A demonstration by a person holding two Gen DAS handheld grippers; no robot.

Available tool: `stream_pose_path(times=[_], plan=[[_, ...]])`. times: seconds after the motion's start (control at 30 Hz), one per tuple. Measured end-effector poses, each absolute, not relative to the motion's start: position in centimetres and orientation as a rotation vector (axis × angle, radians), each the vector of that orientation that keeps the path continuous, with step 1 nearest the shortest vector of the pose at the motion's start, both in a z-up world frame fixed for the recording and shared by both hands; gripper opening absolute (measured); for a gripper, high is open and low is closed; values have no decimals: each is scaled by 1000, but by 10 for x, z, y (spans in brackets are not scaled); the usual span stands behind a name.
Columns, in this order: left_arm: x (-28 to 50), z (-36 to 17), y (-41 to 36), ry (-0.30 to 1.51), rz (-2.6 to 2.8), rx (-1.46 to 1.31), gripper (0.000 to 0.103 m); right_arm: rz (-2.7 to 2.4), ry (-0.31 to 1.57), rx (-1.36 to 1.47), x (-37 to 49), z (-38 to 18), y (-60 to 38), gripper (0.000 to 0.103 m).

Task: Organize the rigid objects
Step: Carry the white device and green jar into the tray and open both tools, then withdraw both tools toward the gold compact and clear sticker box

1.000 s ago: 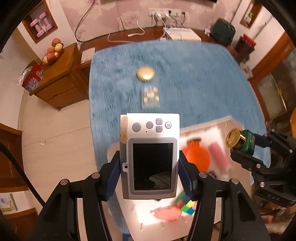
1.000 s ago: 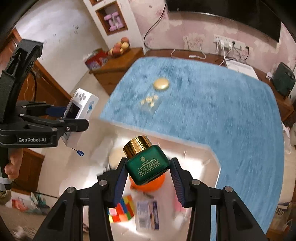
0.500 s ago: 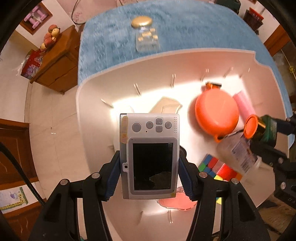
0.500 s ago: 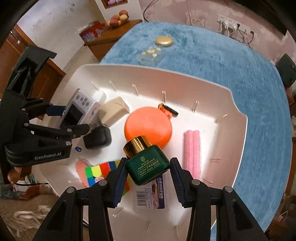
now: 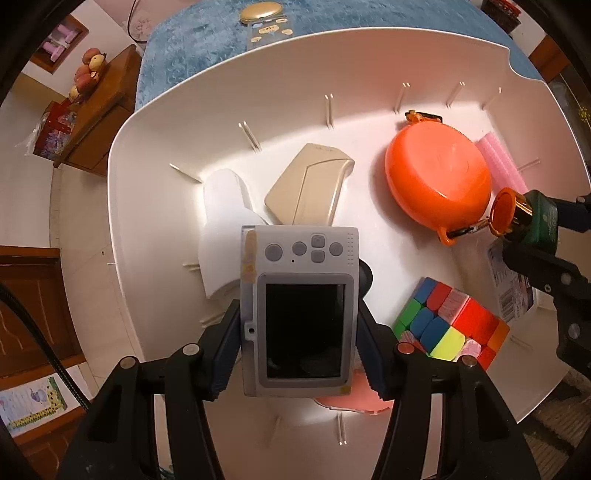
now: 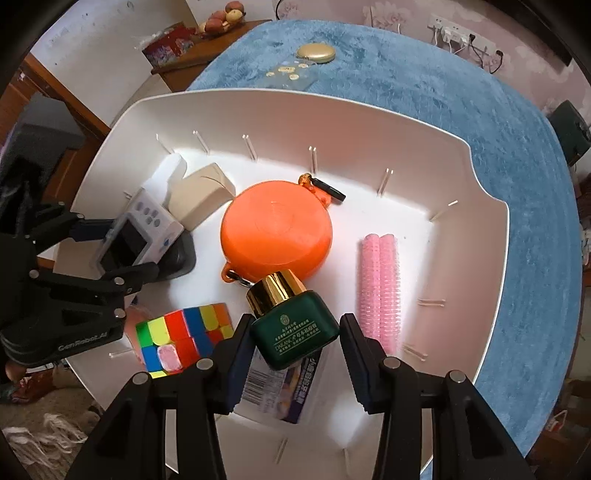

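Now we hang over the white bin [image 6: 491, 236], both loads directly above its floor: our left gripper [image 5: 301, 325] clamps the small camera [image 5: 299, 310] upright at the bin's left side, our right gripper [image 6: 293, 332] grips the green bottle [image 6: 291, 328], gold cap forward, above a labelled box [image 6: 284, 384] half hidden beneath; what sits under the camera we can't make out

Blue cloth [image 6: 406, 74] across the table. Beyond its far left corner, a wooden cabinet [image 5: 99, 122] against the wall. On top, fruit [image 5: 86, 74] piled at the far end, and a red box [image 5: 55, 129] nearer. Above, a wall niche [image 5: 59, 40] with pink dumbbells. Wall sockets [image 6: 454, 35] with plugged cables behind the table. Colourful paper [image 5: 29, 402] low at left.
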State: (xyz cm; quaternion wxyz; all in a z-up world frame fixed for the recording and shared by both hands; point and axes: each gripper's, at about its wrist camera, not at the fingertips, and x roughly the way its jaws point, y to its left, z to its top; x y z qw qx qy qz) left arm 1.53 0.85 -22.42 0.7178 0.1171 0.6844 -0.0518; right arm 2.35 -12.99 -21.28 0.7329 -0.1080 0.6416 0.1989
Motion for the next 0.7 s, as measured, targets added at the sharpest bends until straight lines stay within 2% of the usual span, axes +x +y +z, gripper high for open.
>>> stream_pose_path(times=[0.07, 0.2, 0.3, 0.53, 0.7], plan=[[14, -219, 7, 1493, -130, 250, 63, 439, 1415, -243, 23, -214, -130, 48], [11, -211, 5, 1464, -137, 235, 76, 449, 1388, -247, 23, -207, -129, 54], [9, -210, 4, 1472, -133, 231, 77, 472, 1347, -243, 23, -196, -127, 59], [23, -201, 18, 1454, -116, 196, 77, 506, 1272, -226, 25, -168, -123, 59], [36, -164, 25, 1374, -118, 171, 77, 504, 1218, -191, 34, -149, -127, 59]])
